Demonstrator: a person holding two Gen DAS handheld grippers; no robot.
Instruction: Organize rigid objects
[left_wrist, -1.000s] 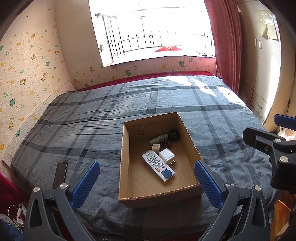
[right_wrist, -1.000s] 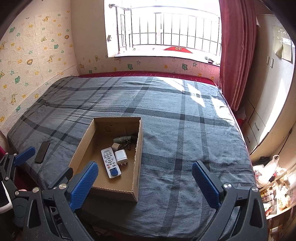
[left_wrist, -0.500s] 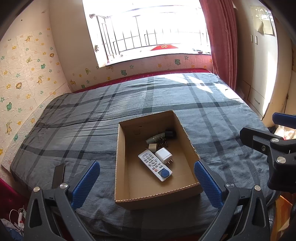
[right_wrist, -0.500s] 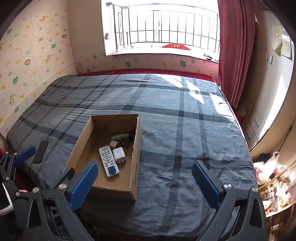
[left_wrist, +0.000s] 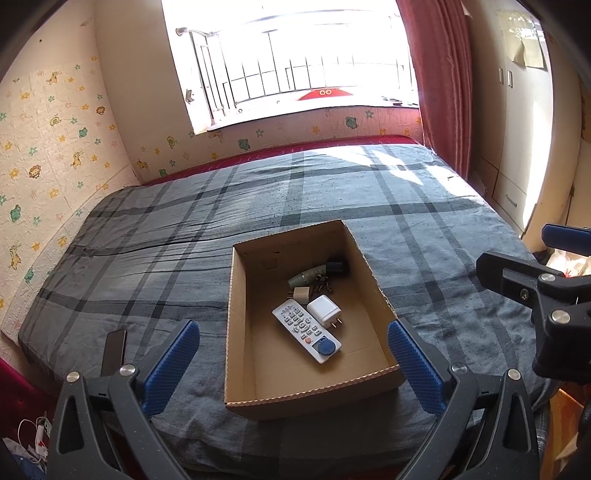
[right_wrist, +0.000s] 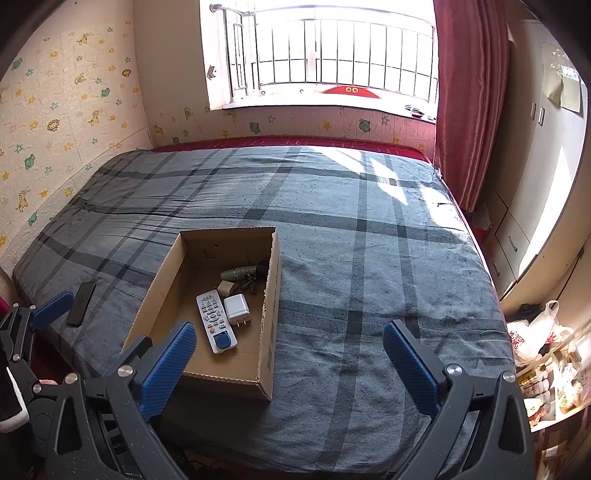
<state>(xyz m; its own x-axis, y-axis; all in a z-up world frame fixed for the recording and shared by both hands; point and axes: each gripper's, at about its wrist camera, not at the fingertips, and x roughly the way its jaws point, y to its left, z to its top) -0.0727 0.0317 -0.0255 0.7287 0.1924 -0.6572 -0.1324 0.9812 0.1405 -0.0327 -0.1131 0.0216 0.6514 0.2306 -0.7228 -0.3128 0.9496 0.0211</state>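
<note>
You are standing at the foot of a bed covered in a grey plaid blanket (left_wrist: 184, 236), and the landmark for everything here is the open, shallow brown cardboard box (left_wrist: 236, 332) resting on that blanket near its front edge. Most of the sorting looks done: inside the box lie a white rectangular remote control (left_wrist: 301, 326) with a round blue tag (left_wrist: 325, 347) resting on its near end, a white cube-shaped plug charger (left_wrist: 323, 309) touching the remote's right side, a small beige adapter (left_wrist: 300, 294) just behind the remote, and, toward the box's far right corner, a pale green tube with a dark cap (left_wrist: 314, 274) beside a small dark tangle that may be keys, too small to tell. One thing appears left over: a flat black rectangular phone (left_wrist: 114, 349) lying on the blanket to the left of the box, near the bed's front edge. Your left gripper (left_wrist: 293, 363) hovers in front of the box with its blue-padded fingers spread wide, holding and touching nothing. Your right gripper (right_wrist: 291, 363) hangs in front of and to the right of the box, likewise spread wide and empty. The phone would likely suit your left gripper, since it lies on that side.
</note>
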